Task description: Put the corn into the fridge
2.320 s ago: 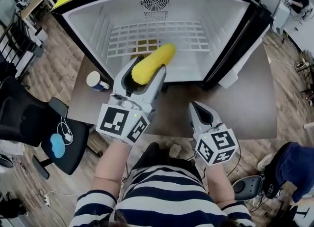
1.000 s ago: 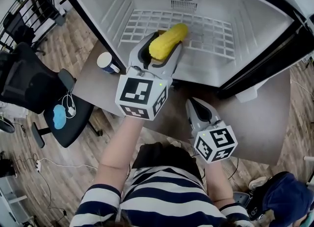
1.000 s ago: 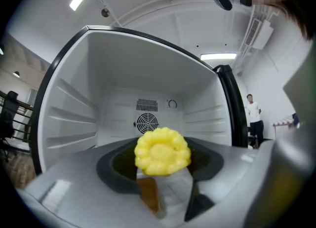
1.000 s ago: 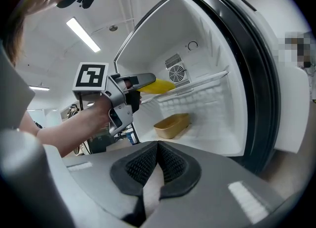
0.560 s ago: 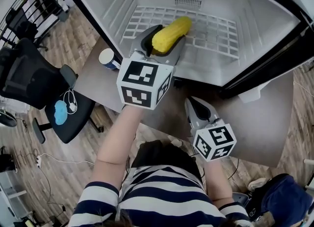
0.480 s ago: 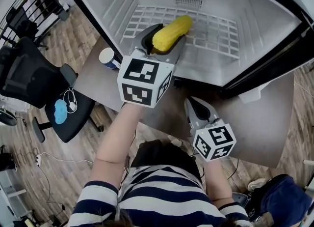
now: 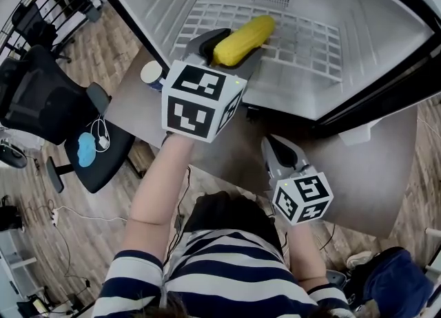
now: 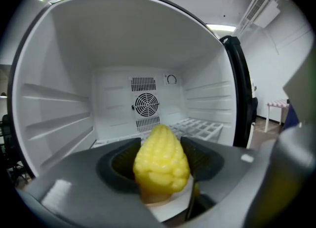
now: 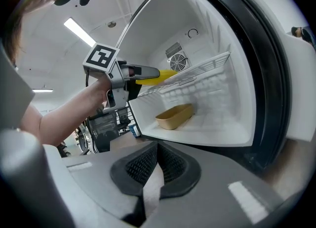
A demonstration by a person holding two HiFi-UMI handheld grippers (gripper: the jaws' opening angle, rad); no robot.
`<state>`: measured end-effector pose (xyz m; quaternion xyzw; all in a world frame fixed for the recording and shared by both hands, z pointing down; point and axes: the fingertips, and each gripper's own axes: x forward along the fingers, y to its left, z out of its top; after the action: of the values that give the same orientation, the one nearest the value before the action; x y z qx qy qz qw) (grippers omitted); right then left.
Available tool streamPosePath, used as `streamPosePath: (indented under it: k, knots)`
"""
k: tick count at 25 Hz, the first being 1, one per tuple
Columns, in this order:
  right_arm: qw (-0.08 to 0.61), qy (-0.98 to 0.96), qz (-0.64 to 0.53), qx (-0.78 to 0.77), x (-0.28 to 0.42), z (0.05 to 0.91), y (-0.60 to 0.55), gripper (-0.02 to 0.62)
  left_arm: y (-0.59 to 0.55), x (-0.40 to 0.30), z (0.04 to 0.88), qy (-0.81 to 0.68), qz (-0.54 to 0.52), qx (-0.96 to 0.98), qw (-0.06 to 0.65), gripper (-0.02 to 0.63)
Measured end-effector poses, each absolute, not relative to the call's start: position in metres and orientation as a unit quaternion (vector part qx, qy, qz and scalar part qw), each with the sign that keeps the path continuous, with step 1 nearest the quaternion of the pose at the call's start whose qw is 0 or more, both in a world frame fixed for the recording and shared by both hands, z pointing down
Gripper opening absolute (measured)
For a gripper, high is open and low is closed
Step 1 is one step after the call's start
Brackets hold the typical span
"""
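Observation:
A yellow corn cob [image 7: 244,38] is clamped in my left gripper [image 7: 224,48], its tip reaching over the front part of the white wire shelf [image 7: 303,34] inside the open fridge [image 7: 358,69]. Seen along the left gripper's jaws, the corn [image 8: 160,165] fills the gap and points at the fan grille [image 8: 145,104] on the back wall. In the right gripper view the left gripper [image 9: 140,74] holds the corn [image 9: 158,78] just above the shelf [image 9: 197,76]. My right gripper [image 7: 279,155] hangs low over the brown table [image 7: 372,165], shut and empty.
A tan tray [image 9: 174,116] lies on the fridge floor below the shelf. A paper cup [image 7: 151,74] stands on the table left of the fridge. A black office chair [image 7: 48,113] is at the left. The fridge door [image 9: 291,74] stands open at the right.
My left gripper has carried the corn up and forward, from the fridge's front edge to over the wire shelf. The right gripper has stayed low, barely moving.

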<state>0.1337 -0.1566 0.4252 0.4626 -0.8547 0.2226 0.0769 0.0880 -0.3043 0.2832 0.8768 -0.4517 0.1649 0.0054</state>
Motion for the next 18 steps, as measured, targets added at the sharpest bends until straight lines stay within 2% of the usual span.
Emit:
streamPosePath:
  k: [9, 18]
  knots:
    - [0.078, -0.856, 0.226, 0.458, 0.1314, 0.4271, -0.1538, -0.008, -0.3024, 0.0873, 0.2864, -0.472, 0.198, 0.858, -0.051, 0.000]
    - [0.083, -0.851, 0.227, 0.466, 0.1368, 0.4302, -0.1514, -0.008, -0.3102, 0.0861, 0.2856, -0.476, 0.209, 0.852, -0.068, 0.000]
